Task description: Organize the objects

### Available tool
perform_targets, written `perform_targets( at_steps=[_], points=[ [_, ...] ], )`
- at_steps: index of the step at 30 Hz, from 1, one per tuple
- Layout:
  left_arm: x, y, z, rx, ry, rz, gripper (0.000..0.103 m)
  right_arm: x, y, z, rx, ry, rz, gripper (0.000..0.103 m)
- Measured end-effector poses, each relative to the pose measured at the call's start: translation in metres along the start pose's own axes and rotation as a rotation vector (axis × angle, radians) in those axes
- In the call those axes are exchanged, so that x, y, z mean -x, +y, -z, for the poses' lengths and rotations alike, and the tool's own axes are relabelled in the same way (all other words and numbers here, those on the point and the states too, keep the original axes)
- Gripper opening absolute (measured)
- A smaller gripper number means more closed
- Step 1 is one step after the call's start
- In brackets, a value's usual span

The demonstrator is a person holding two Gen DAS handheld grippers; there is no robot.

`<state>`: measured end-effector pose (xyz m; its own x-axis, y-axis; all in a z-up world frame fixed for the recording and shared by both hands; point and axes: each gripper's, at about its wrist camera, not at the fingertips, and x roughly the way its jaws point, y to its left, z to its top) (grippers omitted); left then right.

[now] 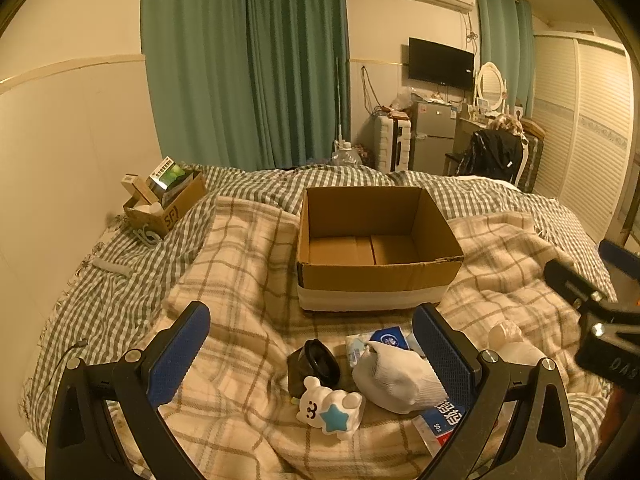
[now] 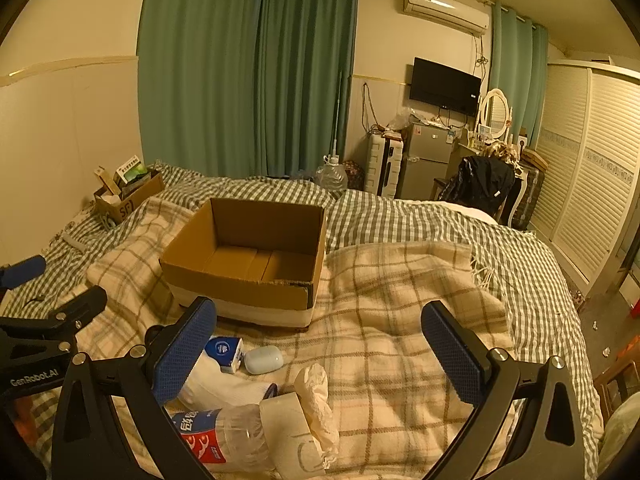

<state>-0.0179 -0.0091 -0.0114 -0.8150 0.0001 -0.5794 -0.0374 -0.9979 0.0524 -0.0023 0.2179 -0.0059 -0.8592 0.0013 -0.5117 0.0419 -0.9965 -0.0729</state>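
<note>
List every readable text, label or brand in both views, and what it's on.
"GenRobot.AI": on the black body of the left gripper, seen in the right wrist view.
"SF": on the side of the small cardboard box by the wall.
"DAS": partial, on the right gripper at the edge of the left wrist view.
Plastic bottle label: large Chinese characters, cut off, not readable.
Blue-and-white carton: a round logo only, text too small.
Green booklet in the small box: blurred.

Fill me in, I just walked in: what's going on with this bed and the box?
A person holds a pair of tongs in each hand over a blanket-covered bed. Both the left tongs and right tongs are open and hold nothing. The cardboard box is empty. The bear toy, white sock, plastic bottle and tissue pack lie loose on the blanket.
</note>
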Motion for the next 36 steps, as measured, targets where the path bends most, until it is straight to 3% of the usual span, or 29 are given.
perform_targets(
  at_steps=[7,15,20,21,22,23,29,36],
  points=[
    [-0.021,0.008,0.025,-0.025,0.102,0.011,0.103,0.001,0.006,0.001,0.017,0.044,0.008,0.103],
    [-0.066,0.003,0.072,-0.087,0.248,0.047,0.1,-0.008,0.033,0.04,0.122,0.159,-0.015,0.103],
    [-0.097,0.002,0.09,-0.072,0.345,0.134,0.087,-0.014,0.03,0.05,0.104,0.202,-0.03,0.103],
    [-0.103,0.002,0.091,-0.068,0.363,0.158,0.082,-0.014,0.031,0.051,0.105,0.204,-0.026,0.103],
    [-0.107,0.002,0.092,-0.059,0.383,0.193,0.068,-0.015,0.032,0.052,0.106,0.206,-0.025,0.103],
    [-0.11,0.002,0.094,-0.047,0.395,0.224,0.064,-0.015,0.033,0.052,0.107,0.21,-0.028,0.103],
    [-0.09,0.016,0.085,-0.002,0.334,0.22,0.064,-0.01,0.046,0.056,0.125,0.225,-0.052,0.103],
    [-0.054,0.041,0.065,-0.038,0.238,0.077,0.064,-0.017,0.082,0.072,0.188,0.277,-0.132,0.103]
  ],
)
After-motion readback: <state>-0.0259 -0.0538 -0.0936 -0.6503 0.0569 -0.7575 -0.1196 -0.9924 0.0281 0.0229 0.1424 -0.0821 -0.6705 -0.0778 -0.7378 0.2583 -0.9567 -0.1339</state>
